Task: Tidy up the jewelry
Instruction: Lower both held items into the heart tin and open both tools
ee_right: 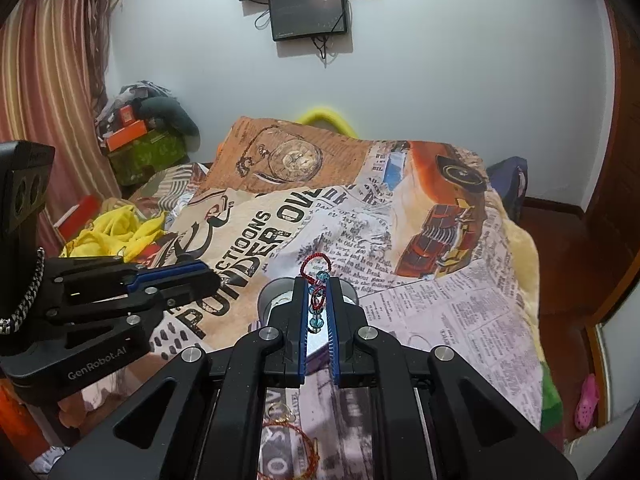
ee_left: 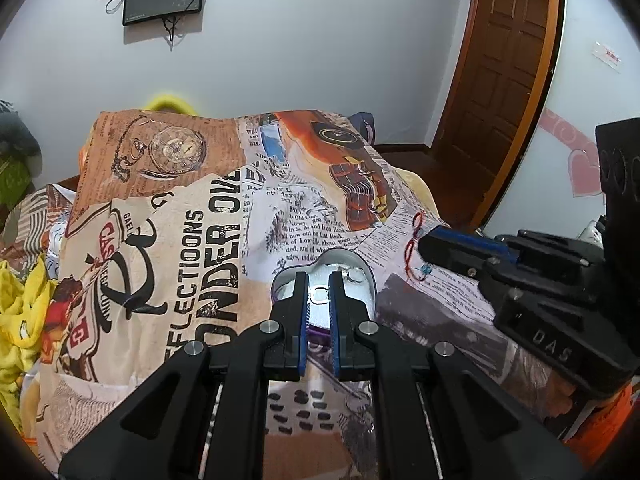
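While the heart-shaped tin is sitting on the printed blanket, this is how things are lying from left to right:

Yellow cloth point(ee_right: 116, 232): it is lying bunched up at the left edge of the bed, well away from the work.

Left gripper point(ee_right: 218, 278): its jaws are pressed shut, and nothing seems to be sitting between them. It is pointing down toward the tin from the left.

Heart-shaped tin point(ee_left: 348, 258): it is lying open on the printed blanket point(ee_right: 460, 320), shiny inside, with a small clear ring or two already resting in it.

Right gripper point(ee_right: 319, 292): it is squeezing a red cord bracelet point(ee_right: 318, 266) with blue beads, and a red loop is sticking out past the fingertips. It is hanging just over the tin.

Gold and red jewelry point(ee_right: 288, 436): more pieces are waiting on the blanket close under the right gripper.

Step in hand: I think the bracelet is being carried to the tin.

Next move: the right gripper is likely needing to dip over the tin and let go, so the whole cord is landing inside and not hanging over the rim.
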Available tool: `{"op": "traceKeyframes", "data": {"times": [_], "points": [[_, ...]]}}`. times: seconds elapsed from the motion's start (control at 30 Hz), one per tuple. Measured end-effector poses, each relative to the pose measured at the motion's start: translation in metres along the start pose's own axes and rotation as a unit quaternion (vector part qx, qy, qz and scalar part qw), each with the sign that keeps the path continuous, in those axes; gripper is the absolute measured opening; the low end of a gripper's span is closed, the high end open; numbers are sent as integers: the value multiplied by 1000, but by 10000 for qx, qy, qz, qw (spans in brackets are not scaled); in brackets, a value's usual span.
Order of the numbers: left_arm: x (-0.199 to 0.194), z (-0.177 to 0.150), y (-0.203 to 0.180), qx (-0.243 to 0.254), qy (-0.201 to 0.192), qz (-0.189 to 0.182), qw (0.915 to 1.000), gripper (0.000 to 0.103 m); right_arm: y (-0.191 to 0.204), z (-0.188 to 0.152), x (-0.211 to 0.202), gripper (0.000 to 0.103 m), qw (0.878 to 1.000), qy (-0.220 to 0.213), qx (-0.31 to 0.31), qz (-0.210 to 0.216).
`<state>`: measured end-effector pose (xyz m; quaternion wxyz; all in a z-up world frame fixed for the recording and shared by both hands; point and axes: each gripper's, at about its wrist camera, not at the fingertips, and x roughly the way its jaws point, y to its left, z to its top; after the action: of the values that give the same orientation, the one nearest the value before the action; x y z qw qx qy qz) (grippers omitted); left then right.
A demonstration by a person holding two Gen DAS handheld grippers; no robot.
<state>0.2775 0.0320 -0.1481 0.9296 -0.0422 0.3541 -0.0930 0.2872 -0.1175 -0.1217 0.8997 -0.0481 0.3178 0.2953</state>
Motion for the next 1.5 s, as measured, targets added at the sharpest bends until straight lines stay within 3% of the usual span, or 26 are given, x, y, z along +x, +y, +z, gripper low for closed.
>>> {"op": "traceKeyframes", "data": {"times": [0.7,1.1,1.5], "points": [[60,0,9,24,529,16,9986,7,-9,-11,61,8,9972,663,69,349],[71,-2,2,158,733,-114,9971,7,-12,-16,74,8,9950,957,48,271],[64,1,8,-40,750,-167,9970,7,-9,-16,75,11,9939,1078,-59,230]]}}
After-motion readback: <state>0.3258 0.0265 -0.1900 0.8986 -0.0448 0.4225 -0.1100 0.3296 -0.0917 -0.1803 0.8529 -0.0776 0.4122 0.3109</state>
